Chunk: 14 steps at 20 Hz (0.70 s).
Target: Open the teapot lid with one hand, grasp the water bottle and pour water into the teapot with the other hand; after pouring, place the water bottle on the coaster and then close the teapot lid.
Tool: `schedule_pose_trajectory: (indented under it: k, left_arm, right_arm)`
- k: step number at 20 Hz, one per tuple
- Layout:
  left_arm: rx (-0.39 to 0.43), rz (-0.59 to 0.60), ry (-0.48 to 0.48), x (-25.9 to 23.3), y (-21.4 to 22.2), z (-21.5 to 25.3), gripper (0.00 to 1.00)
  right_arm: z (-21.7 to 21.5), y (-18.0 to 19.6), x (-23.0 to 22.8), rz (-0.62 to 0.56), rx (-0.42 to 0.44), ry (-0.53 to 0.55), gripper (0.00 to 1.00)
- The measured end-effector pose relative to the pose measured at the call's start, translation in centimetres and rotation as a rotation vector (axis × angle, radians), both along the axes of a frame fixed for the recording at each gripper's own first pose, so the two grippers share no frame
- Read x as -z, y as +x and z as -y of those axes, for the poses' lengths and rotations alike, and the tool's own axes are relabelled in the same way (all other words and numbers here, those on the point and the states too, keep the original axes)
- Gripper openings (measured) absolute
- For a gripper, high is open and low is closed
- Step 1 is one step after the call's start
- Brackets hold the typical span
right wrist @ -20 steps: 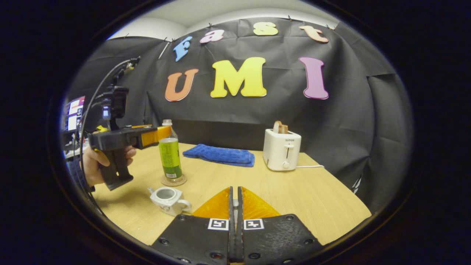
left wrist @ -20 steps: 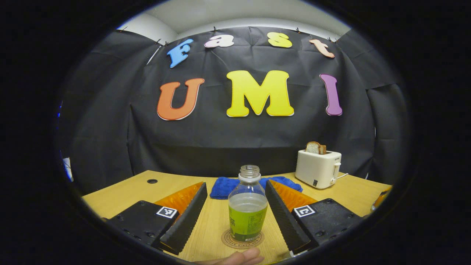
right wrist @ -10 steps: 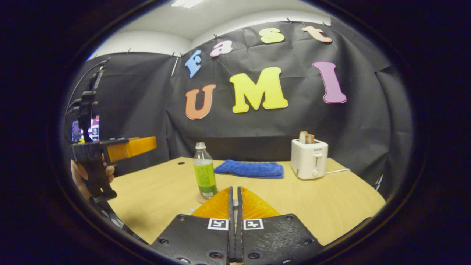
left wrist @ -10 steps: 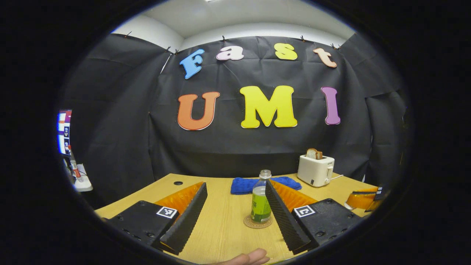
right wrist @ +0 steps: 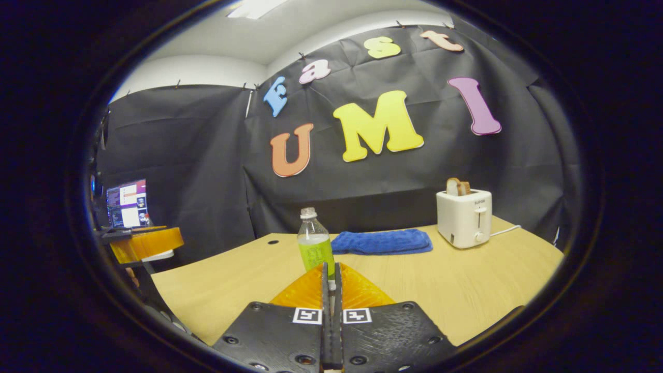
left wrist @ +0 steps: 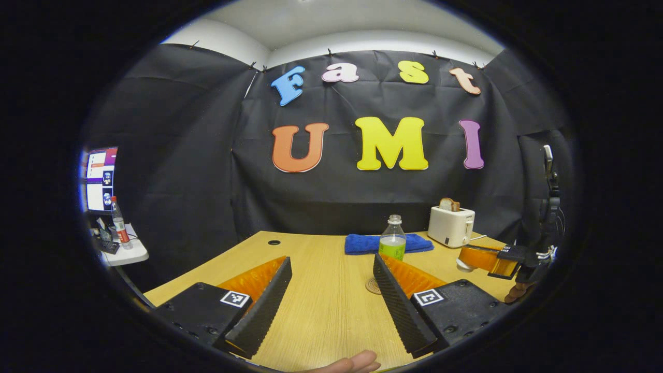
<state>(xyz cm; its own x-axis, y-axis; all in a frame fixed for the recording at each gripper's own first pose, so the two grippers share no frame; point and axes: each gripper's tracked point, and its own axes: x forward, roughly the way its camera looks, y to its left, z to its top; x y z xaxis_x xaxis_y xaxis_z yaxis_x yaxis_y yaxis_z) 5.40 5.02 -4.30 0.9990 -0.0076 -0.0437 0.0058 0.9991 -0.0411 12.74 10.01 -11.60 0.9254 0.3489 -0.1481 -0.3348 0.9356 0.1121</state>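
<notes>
The water bottle [left wrist: 392,241], clear with a green label and no cap, stands upright on the round coaster [left wrist: 370,286] in the left gripper view. My left gripper [left wrist: 331,260] is open and well back from it, with nothing between its fingers. The right gripper [left wrist: 479,257] hangs above the table's right side. A small white rounded piece [left wrist: 462,265], apparently the teapot lid, sits at its tips. In the right gripper view my right gripper [right wrist: 330,265] is shut, with the bottle [right wrist: 313,243] just beyond its tips. The left gripper [right wrist: 155,242] is at the far left.
A white toaster [left wrist: 450,226] holding bread stands at the back right, with a blue cloth [left wrist: 362,243] beside it behind the bottle. A cable hole [left wrist: 274,242] marks the table's back left. A side table with a screen [left wrist: 101,176] stands left of the table.
My left gripper has drawn back from the bottle, which stays on the coaster. The right gripper has moved closer behind the bottle, and the open teapot has dropped out of its view.
</notes>
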Motion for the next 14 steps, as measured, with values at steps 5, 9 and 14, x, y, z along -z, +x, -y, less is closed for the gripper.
schedule_pose_trajectory:
  k: [5, 9, 14]
  left_arm:
    - [0.043, -0.010, -0.055, -0.9, -1.1, 0.3, 0.99]
    - [0.063, 0.009, -0.052, -1.5, -1.4, 0.4, 0.99]
    - [0.063, -0.013, -0.056, -0.7, -1.2, 0.1, 0.99]
  right_arm:
    - [-0.5, 1.1, 3.8, -0.064, 0.040, -0.026, 0.00]
    - [-0.2, 1.7, 5.8, -0.075, 0.069, -0.074, 0.00]
    - [0.0, 1.7, 6.8, -0.092, 0.080, -0.080, 0.00]
